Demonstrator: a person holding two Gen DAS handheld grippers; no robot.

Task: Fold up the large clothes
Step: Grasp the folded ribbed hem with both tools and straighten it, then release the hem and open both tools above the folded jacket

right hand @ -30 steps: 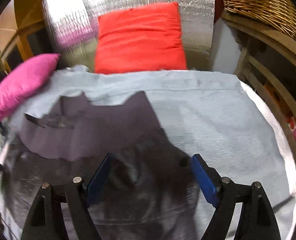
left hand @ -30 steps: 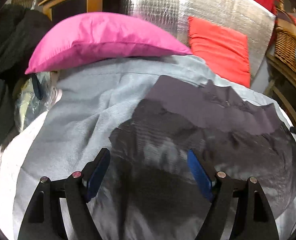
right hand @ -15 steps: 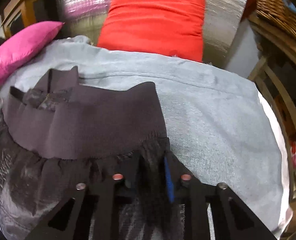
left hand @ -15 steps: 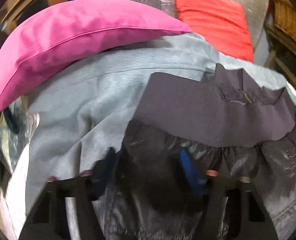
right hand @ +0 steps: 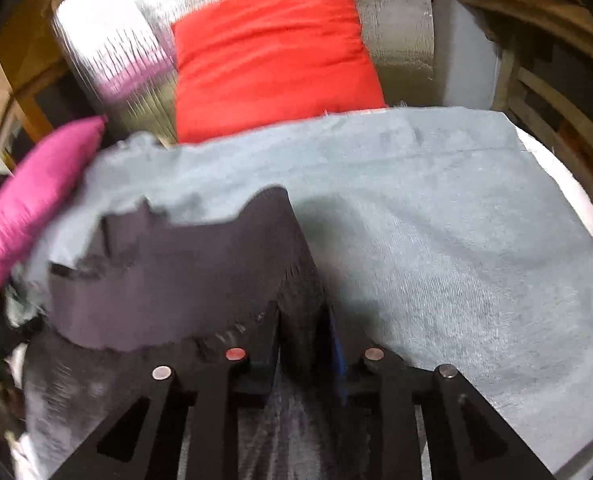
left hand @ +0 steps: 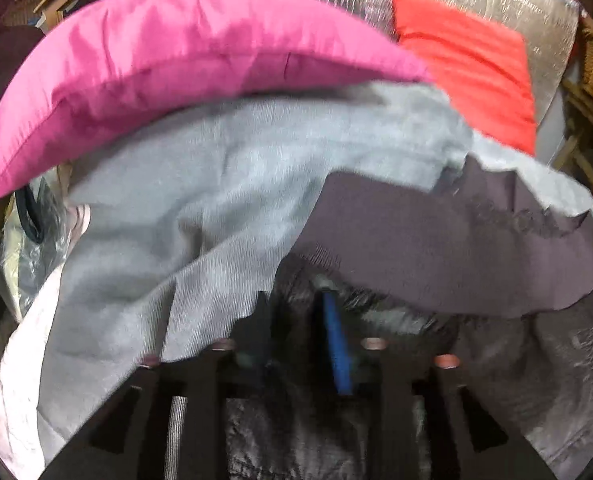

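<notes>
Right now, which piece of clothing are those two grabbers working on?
Start at the grey blanket spread before the red cushion. On it lies a dark jacket; only it has a matte ribbed band above shiny black fabric.

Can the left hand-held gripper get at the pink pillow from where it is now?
Probably not right away: the left hand-held gripper is clamped on the dark garment, and the grey blanket lies between it and the pink pillow. It would need to let go first.

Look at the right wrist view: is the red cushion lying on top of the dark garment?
No. The red cushion leans against the silver backing behind the grey cloth, well clear of the dark garment.
</notes>
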